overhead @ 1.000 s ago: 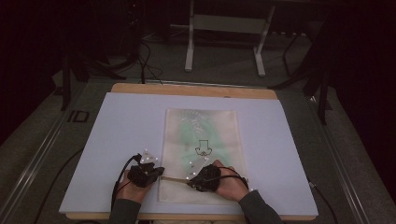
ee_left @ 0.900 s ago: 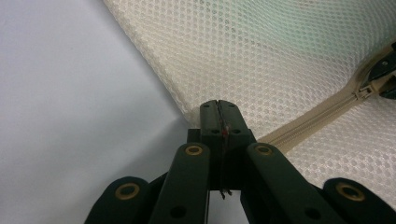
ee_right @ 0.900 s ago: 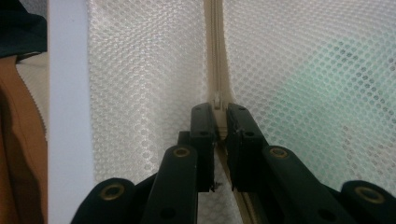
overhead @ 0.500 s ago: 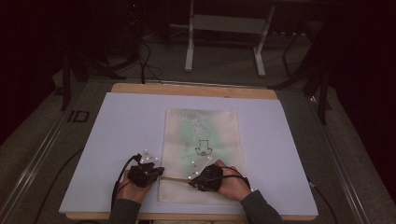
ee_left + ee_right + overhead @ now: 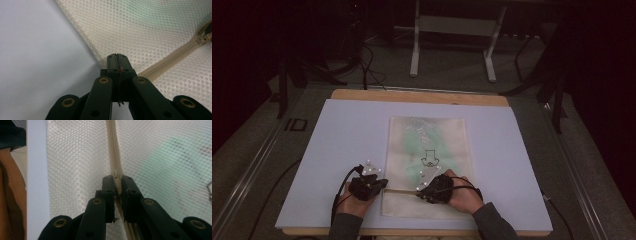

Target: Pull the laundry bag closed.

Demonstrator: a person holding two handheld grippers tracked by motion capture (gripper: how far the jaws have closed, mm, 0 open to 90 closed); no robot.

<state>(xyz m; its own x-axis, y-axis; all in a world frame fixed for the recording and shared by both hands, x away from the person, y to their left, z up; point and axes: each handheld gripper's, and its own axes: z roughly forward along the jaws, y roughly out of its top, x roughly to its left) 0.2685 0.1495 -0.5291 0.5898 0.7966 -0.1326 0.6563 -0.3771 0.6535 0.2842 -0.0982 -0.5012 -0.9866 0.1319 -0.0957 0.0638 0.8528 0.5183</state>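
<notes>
Left claw (image 5: pixel 117 55) closed, jaws pressed flat together on the left edge of a cream-white mesh laundry bag (image 5: pixel 155 32), right where its beige zipper (image 5: pixel 172 58) runs out to the corner. Seen from the high view, left claw (image 5: pixel 382 183) at the bag's near-left side, held in the person's left hand (image 5: pixel 354 202).

Right claw (image 5: pixel 118 178) narrowed on the beige zipper (image 5: pixel 113 147), a slim gap between the jaws with the zipper's small metal pull sitting in it; pinched, as far as can be told. In the high view, right claw (image 5: pixel 421 189) over the zipper line of the bag, held in the right hand (image 5: pixel 462 195), just beside the left claw across the bag's near end.

Mesh laundry bag (image 5: pixel 429 145) flat at the middle of a pale lavender sheet (image 5: pixel 347 135) covering the wooden desk (image 5: pixel 417 95), long side running away from the person. Greenish contents and a small dark line drawing visible through the mesh beyond both claws. Zipper crosswise near the bag's near end, between the two claws.

Grey floor and a white metal frame (image 5: pixel 452 25) beyond the desk's far edge.
</notes>
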